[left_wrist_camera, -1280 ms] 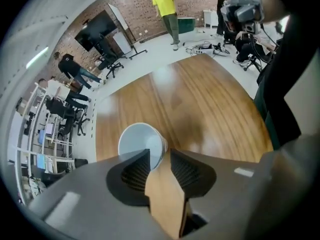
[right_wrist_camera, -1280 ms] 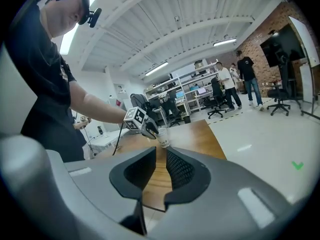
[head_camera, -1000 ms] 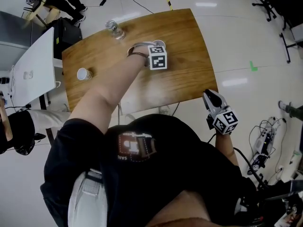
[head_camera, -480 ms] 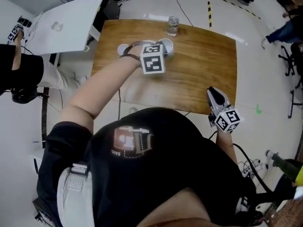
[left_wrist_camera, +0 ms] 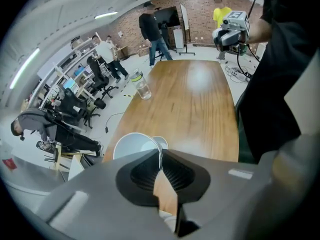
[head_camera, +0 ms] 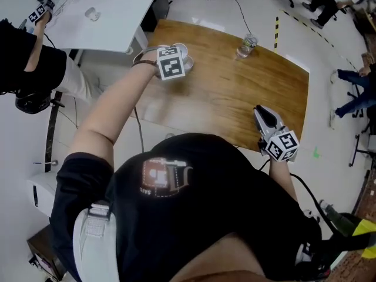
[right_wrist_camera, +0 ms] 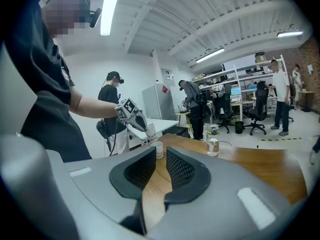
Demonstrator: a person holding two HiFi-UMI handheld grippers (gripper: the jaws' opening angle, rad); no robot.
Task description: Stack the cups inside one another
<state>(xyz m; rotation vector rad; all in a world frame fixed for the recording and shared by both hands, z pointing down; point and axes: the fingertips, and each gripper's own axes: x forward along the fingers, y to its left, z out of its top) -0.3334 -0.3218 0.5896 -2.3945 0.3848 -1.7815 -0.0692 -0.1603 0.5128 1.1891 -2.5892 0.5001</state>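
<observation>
The table [left_wrist_camera: 190, 104] beyond the left gripper [left_wrist_camera: 161, 159] was glossy varnished wood. The cup [left_wrist_camera: 133, 146] in its jaws looked smooth, matt white (paper or plastic, unclear), and its pads [left_wrist_camera: 180, 174] were ribbed black.

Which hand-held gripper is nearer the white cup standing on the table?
Left. The left hand-held gripper, holding a second cup, is right beside the standing cup; the right hand-held gripper is across the table.

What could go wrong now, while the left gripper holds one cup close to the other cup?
The left gripper pinches the held cup only by its rim, so it may tilt or slip. The other cup stands near the edge of the table; a push could knock it off.
</observation>
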